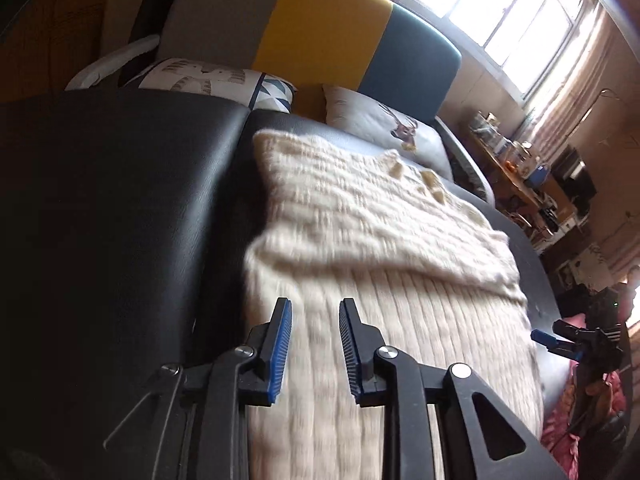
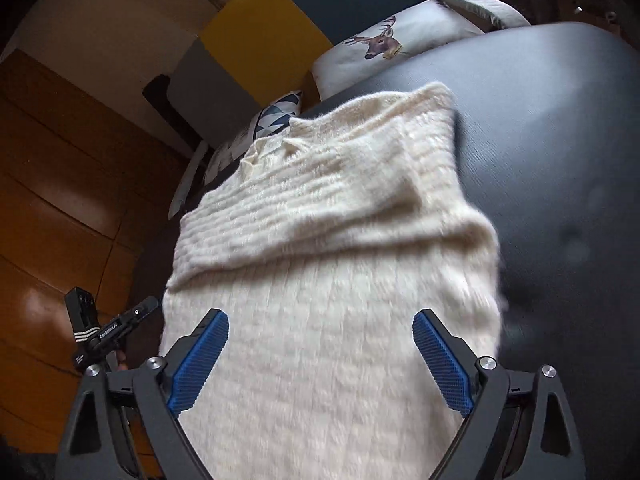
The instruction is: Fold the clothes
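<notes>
Left gripper (image 1: 315,308): parted narrowly, grasping nothing, low over near hem. Right gripper (image 2: 320,322): spread wide, released, likewise. Cream knit sweater (image 2: 332,280): flat on black leather surface (image 2: 560,140), long axis running toward far pillows, sleeve folded across middle. Label on left gripper: "GenRobot.AI".

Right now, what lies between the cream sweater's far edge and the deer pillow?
Only a bare strip of the black leather surface. In the right wrist view the sweater ends just short of the deer pillow, with nothing lying between them.
</notes>
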A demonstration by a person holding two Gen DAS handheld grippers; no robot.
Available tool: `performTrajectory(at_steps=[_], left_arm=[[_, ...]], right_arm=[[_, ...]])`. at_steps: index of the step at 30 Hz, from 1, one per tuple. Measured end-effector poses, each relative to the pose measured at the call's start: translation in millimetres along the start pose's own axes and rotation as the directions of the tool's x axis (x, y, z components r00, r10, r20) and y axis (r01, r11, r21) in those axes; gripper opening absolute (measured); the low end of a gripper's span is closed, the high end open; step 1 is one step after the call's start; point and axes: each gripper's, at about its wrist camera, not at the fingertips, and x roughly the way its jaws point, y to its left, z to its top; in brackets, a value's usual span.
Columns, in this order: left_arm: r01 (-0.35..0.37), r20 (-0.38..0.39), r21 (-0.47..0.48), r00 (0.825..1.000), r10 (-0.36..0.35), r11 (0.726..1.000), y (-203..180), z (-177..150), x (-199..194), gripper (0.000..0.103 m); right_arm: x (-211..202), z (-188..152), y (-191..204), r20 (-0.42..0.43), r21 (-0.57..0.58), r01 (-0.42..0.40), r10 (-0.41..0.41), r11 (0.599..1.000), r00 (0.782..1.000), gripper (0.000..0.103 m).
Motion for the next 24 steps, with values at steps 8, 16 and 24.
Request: performTrajectory(at_steps=[8,16,24], left_arm=[[0.063,-0.112,-0.010,0.992,-0.064,0.998,19.6,-80.2,-38.5,0.029],[0.109,-0.130,-0.079,0.984,-0.118,0.991,30.7,-125.1,-54.1,0.032],[0.116,-0.114,-0.020,0.987,-0.118,0.993,24.4,-132.5,-58.9,0.035]], right_arm=[[-71.4,-107.0,-29.3,-0.068,0.124,-0.032,0.040,0.992,0.997,0.096],[-64.2,-132.7,-22.1,-0.016,0.153,-0.217,0.221,0.964,0.975,0.097],[-50.6,-134.9,-5.7,0.005,0.119,-0.247,0.249,0.962,0.969,0.103]])
